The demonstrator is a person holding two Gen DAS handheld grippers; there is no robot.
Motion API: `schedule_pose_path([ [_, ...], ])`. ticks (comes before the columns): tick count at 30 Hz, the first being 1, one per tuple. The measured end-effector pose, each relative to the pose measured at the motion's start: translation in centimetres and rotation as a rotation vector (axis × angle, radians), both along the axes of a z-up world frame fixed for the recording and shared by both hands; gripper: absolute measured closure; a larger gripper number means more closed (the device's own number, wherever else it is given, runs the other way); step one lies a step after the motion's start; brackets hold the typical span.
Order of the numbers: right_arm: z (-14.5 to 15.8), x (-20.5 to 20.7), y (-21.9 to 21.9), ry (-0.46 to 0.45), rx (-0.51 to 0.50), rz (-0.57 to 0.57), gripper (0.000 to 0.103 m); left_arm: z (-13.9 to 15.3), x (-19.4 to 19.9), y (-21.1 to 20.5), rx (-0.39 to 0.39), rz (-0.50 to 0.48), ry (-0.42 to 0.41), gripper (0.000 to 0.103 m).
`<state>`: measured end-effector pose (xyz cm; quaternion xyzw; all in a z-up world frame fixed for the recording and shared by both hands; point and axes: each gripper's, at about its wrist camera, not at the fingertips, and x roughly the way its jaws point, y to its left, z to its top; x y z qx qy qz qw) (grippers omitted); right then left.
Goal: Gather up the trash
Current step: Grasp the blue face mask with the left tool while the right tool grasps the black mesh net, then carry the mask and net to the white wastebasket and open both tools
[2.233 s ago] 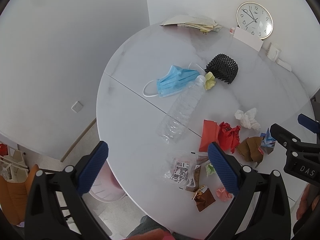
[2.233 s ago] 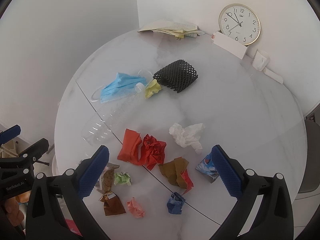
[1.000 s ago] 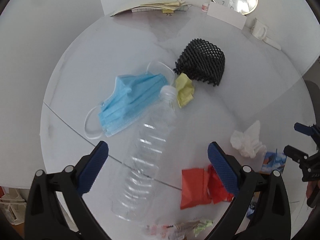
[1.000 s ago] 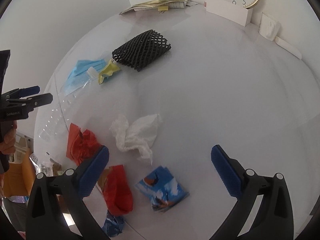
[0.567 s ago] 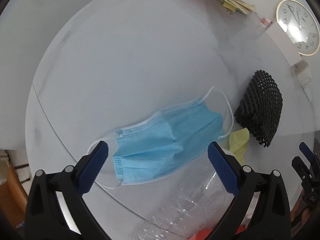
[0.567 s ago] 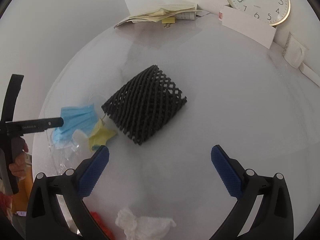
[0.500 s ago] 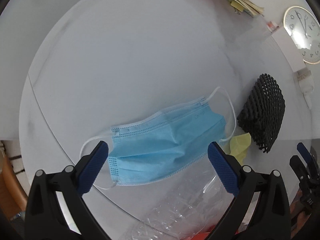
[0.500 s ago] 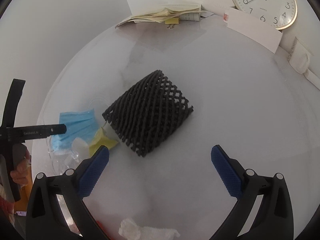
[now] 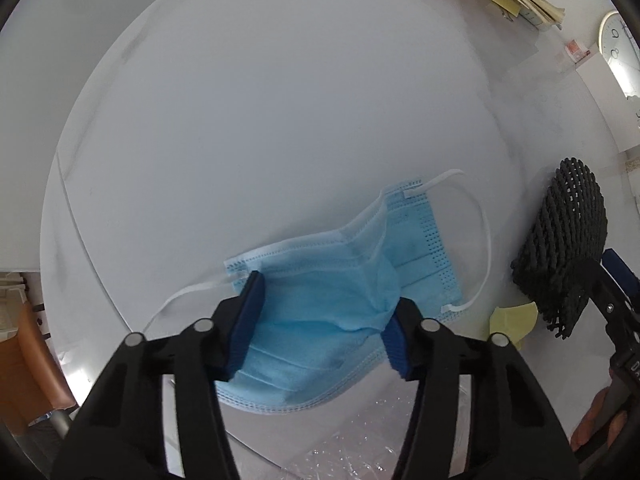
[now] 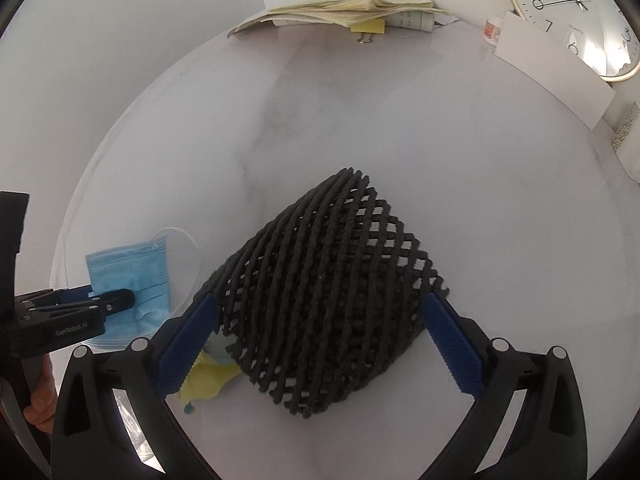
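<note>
A blue face mask [image 9: 340, 280] lies on the white round table [image 9: 240, 100]. My left gripper [image 9: 322, 332] points straight down over it, and its jaws are closing with the mask bunched into a ridge between the pads, which press on its cloth. The right wrist view shows the same mask [image 10: 136, 276] under the left gripper [image 10: 116, 298]. A black foam net sleeve [image 10: 328, 300] sits to the right of the mask. My right gripper [image 10: 320, 344] stands open astride it, one pad at each side of the net. The net [image 9: 568, 248] also shows at the right edge of the left wrist view.
A crumpled yellow paper [image 10: 204, 380] lies against the net's near left side. A clear plastic bottle [image 9: 352, 448] lies just below the mask. At the back by the wall are a stack of papers [image 10: 344, 10], a white card [image 10: 552, 84] and a clock [image 10: 576, 8].
The left jaws have narrowed from wide apart onto the mask, which has buckled between them. The right gripper has come closer to the net, which now fills the space between its fingers.
</note>
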<state>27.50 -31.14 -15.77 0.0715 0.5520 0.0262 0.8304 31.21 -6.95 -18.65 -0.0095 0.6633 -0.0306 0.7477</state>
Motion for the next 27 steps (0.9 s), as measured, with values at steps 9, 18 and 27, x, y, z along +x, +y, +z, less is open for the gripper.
schedule_pose_path([
  [9,-1.3,2.0,1.6,-0.003,-0.035,0.062,0.039,3.4,-0.3,3.9,-0.036,0.035,-0.088,0.088],
  [18,1.8,0.7,2.1,-0.083,-0.024,0.101,0.081,9.1,-6.2,10.3,-0.026,0.099,-0.214,0.088],
  [27,13.3,-7.9,11.4,-0.27,0.03,0.305,0.081,13.3,-18.9,19.5,0.002,0.203,-0.263,0.088],
])
